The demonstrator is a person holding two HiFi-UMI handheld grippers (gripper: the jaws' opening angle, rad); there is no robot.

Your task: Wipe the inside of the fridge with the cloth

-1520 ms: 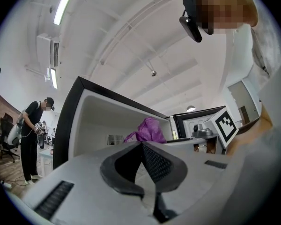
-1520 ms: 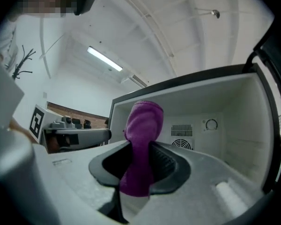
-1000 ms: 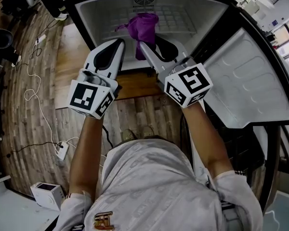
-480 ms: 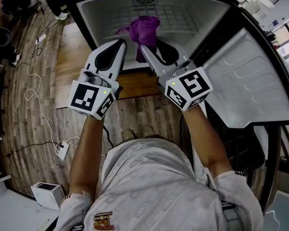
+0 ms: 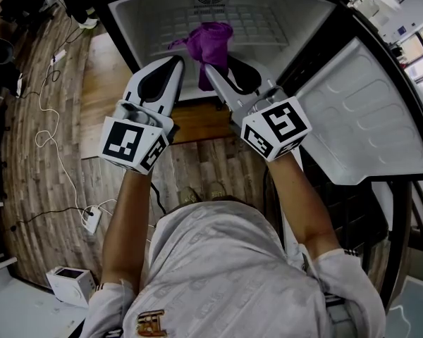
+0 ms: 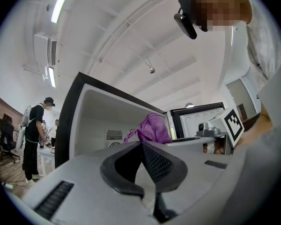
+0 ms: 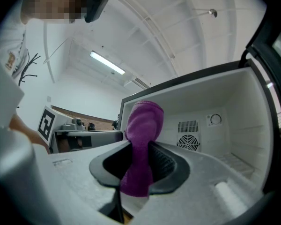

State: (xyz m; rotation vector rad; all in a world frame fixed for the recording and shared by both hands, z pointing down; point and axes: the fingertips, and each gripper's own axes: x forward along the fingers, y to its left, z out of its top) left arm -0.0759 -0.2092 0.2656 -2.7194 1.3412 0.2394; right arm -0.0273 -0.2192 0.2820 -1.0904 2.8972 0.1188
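**Around the work area: floor, cables and a bystander**

From my remote feed I saw a wood-plank floor (image 5: 35, 167) running down the left of the head view. A thin white cable (image 5: 65, 173) snaked across it to a small white adapter (image 5: 90, 219). A white box (image 5: 72, 284) with a dark top sat near the lower left corner. Bright windows (image 5: 417, 53) showed at the far right. In the left gripper view a bystander (image 6: 34, 135) in dark clothes and a cap stood at the left edge, under a long ceiling light (image 6: 65, 1).
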